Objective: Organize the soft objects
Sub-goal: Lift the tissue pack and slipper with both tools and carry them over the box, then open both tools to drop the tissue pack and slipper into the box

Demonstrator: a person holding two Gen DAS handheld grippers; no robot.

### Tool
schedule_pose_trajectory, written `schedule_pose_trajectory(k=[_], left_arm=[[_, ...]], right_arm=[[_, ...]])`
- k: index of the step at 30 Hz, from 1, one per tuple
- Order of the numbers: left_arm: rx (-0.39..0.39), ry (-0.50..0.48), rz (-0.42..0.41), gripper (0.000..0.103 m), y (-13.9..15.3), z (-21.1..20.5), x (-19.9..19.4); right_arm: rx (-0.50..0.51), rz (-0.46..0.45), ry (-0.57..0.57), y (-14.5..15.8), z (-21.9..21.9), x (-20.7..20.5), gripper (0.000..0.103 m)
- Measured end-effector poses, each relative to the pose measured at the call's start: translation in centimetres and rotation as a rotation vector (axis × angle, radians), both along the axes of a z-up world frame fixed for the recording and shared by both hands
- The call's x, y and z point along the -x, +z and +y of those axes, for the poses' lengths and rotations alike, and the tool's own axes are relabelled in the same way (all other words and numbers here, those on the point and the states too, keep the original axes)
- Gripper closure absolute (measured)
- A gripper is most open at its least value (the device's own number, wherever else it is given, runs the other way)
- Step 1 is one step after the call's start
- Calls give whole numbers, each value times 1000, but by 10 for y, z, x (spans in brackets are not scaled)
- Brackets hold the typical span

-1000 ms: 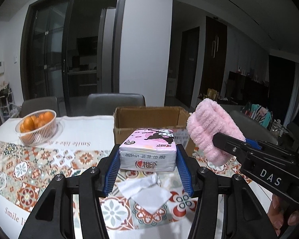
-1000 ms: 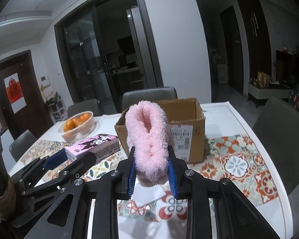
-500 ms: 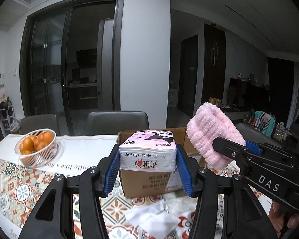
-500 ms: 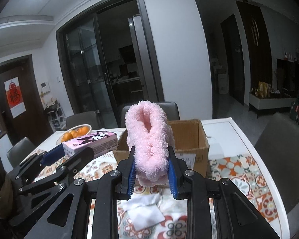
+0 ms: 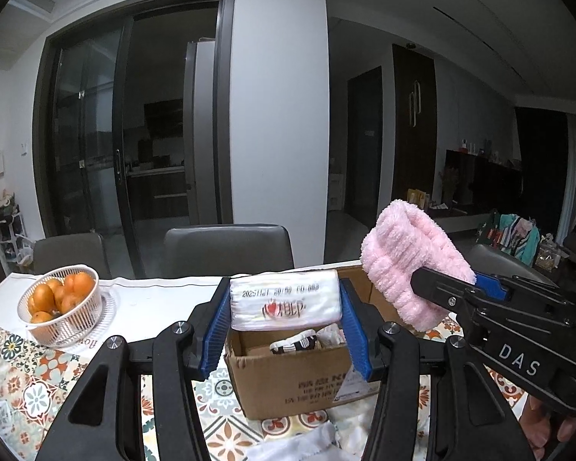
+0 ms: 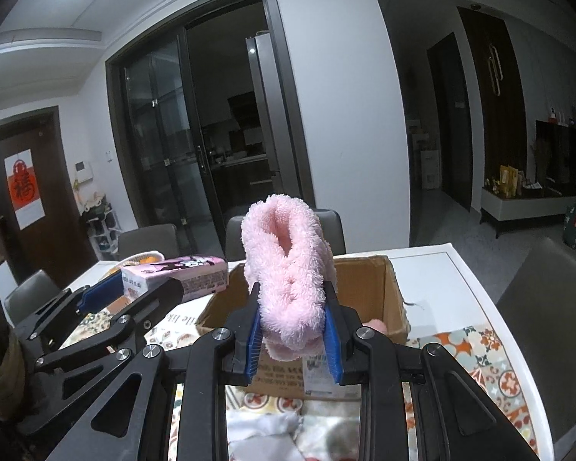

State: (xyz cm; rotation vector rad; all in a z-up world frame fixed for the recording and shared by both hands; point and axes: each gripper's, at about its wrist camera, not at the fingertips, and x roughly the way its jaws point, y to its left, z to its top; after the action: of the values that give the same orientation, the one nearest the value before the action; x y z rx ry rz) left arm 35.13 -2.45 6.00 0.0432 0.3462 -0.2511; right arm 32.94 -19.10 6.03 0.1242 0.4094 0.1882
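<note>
Left wrist view shows the left gripper (image 5: 286, 320) with its fingers clamped on a white plastic-wrapped tissue pack (image 5: 285, 304), held above the open brown cardboard box (image 5: 299, 380), where a few soft items already lie. The right gripper (image 6: 292, 336) squeezes a fluffy pink slipper (image 6: 288, 272) over the same box. Both drops remain, and white cloths (image 6: 265, 428) lie on the patterned surface (image 5: 23, 376). The pack reads "2025", the neighbouring tool "DAS".

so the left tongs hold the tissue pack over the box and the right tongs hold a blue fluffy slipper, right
Not quite: the fluffy slipper in the right tongs is pink, not blue, as the right wrist view shows. The left tongs do hold the tissue pack over the box.
</note>
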Motion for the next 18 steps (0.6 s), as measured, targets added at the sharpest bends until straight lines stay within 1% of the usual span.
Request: schedule_pose_trajectory(k=[6,13,18], left_arm=[[-14,-8,27,51,-13,-6,-30],[-50,0,60,51,-26,-13,-62],[-57,-6,91,51,-36,-17,-80]], right_arm=[[8,24,4,-9,-1,-26,74],[15,92,0,-27,-3,-64,74],[25,123,1,-36,-1,-80,74]])
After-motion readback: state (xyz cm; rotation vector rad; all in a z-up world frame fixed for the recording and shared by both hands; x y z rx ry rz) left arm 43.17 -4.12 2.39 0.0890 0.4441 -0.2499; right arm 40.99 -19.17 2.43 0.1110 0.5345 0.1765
